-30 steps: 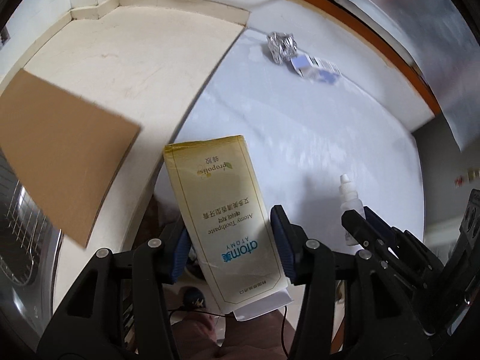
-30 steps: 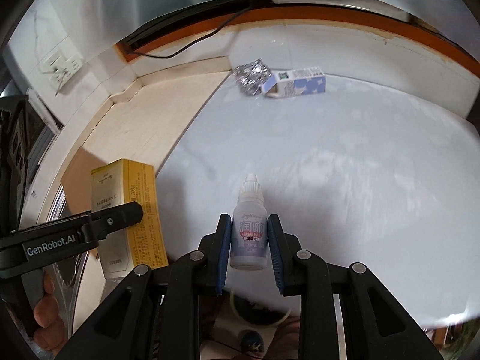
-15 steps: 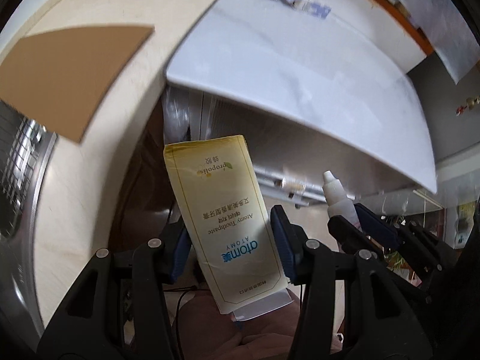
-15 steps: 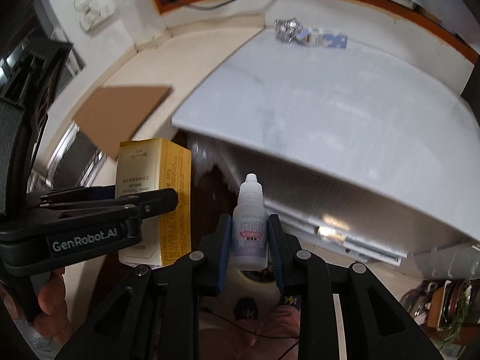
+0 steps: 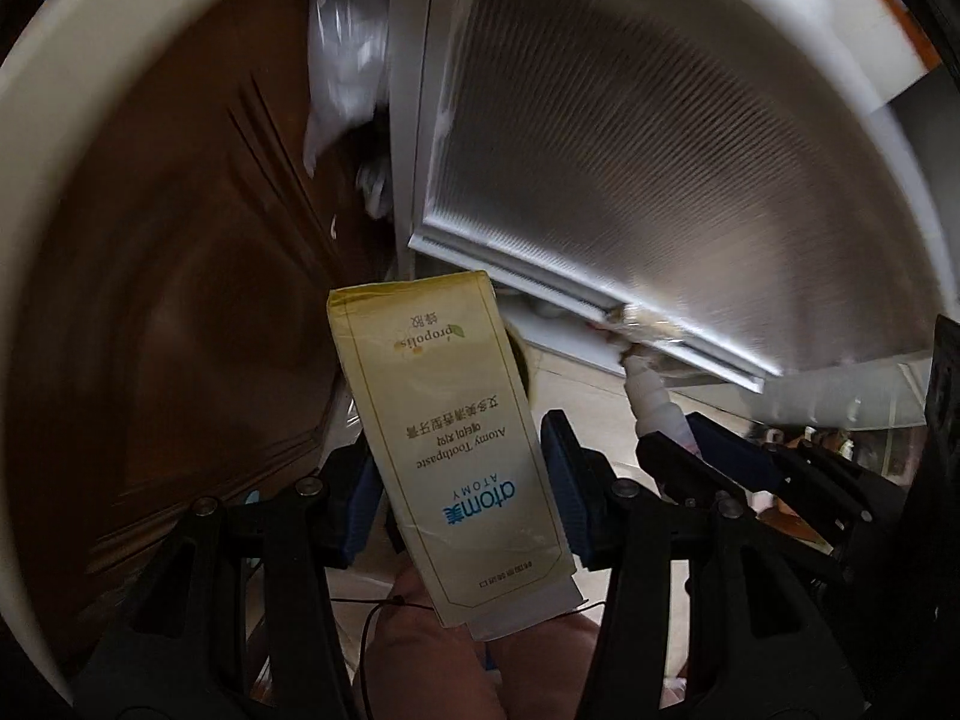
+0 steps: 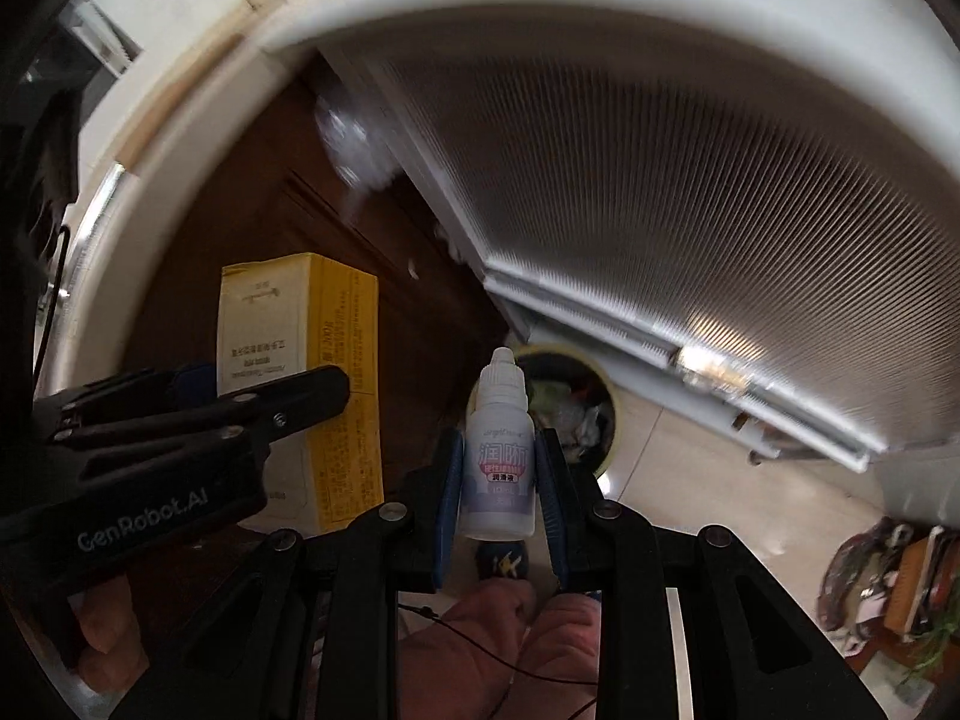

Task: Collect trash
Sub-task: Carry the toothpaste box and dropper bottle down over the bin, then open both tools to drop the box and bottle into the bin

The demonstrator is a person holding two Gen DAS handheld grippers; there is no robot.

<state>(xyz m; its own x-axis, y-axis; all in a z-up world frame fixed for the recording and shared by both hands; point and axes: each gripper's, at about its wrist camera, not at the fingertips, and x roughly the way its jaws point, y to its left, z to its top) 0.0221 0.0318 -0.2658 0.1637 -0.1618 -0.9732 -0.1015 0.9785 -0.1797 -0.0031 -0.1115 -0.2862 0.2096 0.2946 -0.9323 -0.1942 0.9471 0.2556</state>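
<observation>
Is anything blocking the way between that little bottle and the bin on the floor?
Nothing visible does. The bottle, clamped in the right gripper, hangs above the open bin, which has no lid and already holds rubbish.

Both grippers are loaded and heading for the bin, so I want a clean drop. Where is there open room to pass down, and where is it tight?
Open: the bin mouth below the dropper bottle, and the tiled floor to its right. Tight: the ribbed panel edge overhangs the bin, the brown cabinet flanks it, and the toothpaste box rides close beside the bottle.
</observation>
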